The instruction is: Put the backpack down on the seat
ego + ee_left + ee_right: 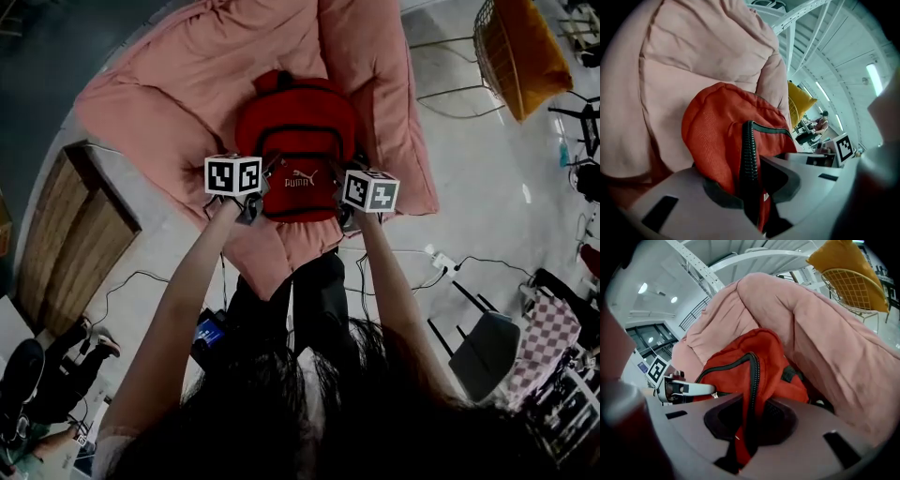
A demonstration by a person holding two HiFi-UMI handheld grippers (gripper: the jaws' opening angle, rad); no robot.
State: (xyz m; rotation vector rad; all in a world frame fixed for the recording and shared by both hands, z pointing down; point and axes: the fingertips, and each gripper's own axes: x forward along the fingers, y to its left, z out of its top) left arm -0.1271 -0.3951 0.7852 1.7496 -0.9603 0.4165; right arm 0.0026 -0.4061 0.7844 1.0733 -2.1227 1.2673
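A red backpack (295, 131) with black trim lies on the pink padded seat (178, 84), its top handle pointing away from me. My left gripper (251, 199) is shut on the backpack's left side, with red fabric (717, 140) and a black zipper line pinched between its jaws. On the other side my right gripper (345, 212) is shut on the backpack too, red fabric (754, 366) bunched in its jaws. In the right gripper view the left gripper (684, 390) shows beyond the bag.
A wooden side table (70, 234) stands left of the seat. A yellow wire chair (516, 52) is at the far right. Cables and a power strip (441, 261) lie on the grey floor near my legs. A checked chair (544, 337) stands at the lower right.
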